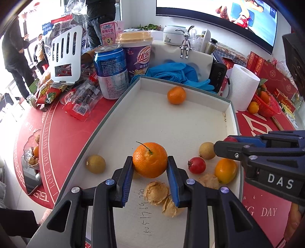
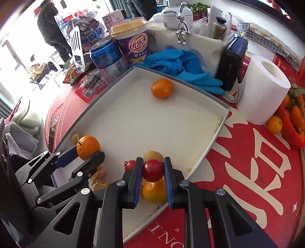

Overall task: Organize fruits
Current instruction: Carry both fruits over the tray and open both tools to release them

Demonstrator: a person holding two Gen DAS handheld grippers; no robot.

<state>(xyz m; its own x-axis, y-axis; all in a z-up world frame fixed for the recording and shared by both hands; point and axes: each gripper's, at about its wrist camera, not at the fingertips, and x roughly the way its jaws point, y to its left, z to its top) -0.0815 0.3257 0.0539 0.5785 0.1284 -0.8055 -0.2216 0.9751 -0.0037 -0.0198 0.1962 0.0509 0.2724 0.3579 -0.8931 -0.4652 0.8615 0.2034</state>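
On the red-clothed bench point(image 1: 63, 133), a white tray point(image 1: 231, 114) holds fruit. Left gripper point(image 1: 150, 167) grasps an orange point(image 1: 150, 159) at six o'clock; right gripper point(image 2: 153, 170) clenches a red fruit point(image 2: 153, 170) at tray's five o'clock corner.

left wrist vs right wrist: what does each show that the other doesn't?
Left wrist only: handwritten digits on the tray floor, a glass dish of fruit at the table's left edge, and a screen on the wall.

Right wrist only: the red fruit clamped in the right gripper.

Both: the white tray, the stemmed orange held by the left gripper, the far orange, blue gloves, blue can, paper roll.
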